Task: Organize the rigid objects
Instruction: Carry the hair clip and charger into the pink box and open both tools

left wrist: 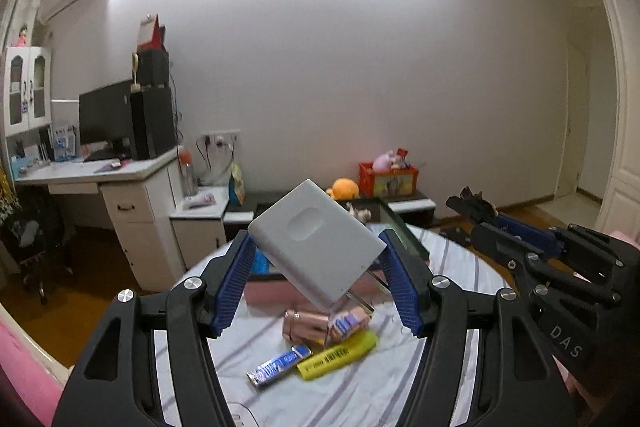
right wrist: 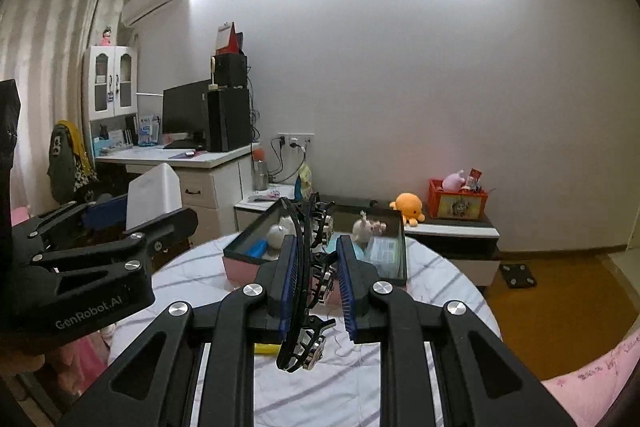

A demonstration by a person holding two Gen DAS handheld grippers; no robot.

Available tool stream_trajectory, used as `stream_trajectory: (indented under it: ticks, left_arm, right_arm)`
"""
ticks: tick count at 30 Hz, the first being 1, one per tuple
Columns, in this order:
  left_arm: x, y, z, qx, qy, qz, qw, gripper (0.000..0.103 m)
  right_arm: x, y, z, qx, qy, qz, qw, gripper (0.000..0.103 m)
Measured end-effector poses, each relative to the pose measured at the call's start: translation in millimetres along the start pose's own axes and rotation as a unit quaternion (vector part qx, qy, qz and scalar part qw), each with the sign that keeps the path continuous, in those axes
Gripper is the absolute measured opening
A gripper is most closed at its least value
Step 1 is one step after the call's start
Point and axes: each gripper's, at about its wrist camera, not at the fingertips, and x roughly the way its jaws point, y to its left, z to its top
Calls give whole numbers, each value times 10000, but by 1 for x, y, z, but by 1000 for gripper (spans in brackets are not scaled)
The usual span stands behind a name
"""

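Observation:
My left gripper [left wrist: 318,247] is shut on a white power bank [left wrist: 316,247], tilted, held above the round table; it also shows in the right wrist view [right wrist: 154,193]. My right gripper [right wrist: 318,275] is shut on a black hair claw clip [right wrist: 308,279], held above the table before the pink-sided box [right wrist: 240,269]. On the striped tablecloth [left wrist: 360,387] lie a yellow marker [left wrist: 338,355], a blue bar [left wrist: 280,365] and pink packets [left wrist: 320,323].
The box holds small toys [right wrist: 362,227] and a blue item [right wrist: 256,250]. A desk with monitor [left wrist: 104,119] stands left. A low cabinet [right wrist: 452,231] with an orange plush [right wrist: 408,207] and red crate [right wrist: 458,203] stands behind the table.

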Motion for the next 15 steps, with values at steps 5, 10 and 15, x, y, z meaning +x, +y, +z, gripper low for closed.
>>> stream_trajectory:
  ticks: [5, 10, 15]
  left_arm:
    - [-3, 5, 12, 67, -198, 60, 9998, 65]
    - [-2, 7, 22, 173, -340, 181, 9991, 65]
    - [6, 9, 28, 262, -388, 276, 9985, 65]
  right_arm:
    - [-1, 5, 11, -79, -171, 3, 9998, 20]
    - [6, 9, 19, -133, -210, 67, 9997, 20]
    - [15, 10, 24, -176, -223, 110, 9995, 20]
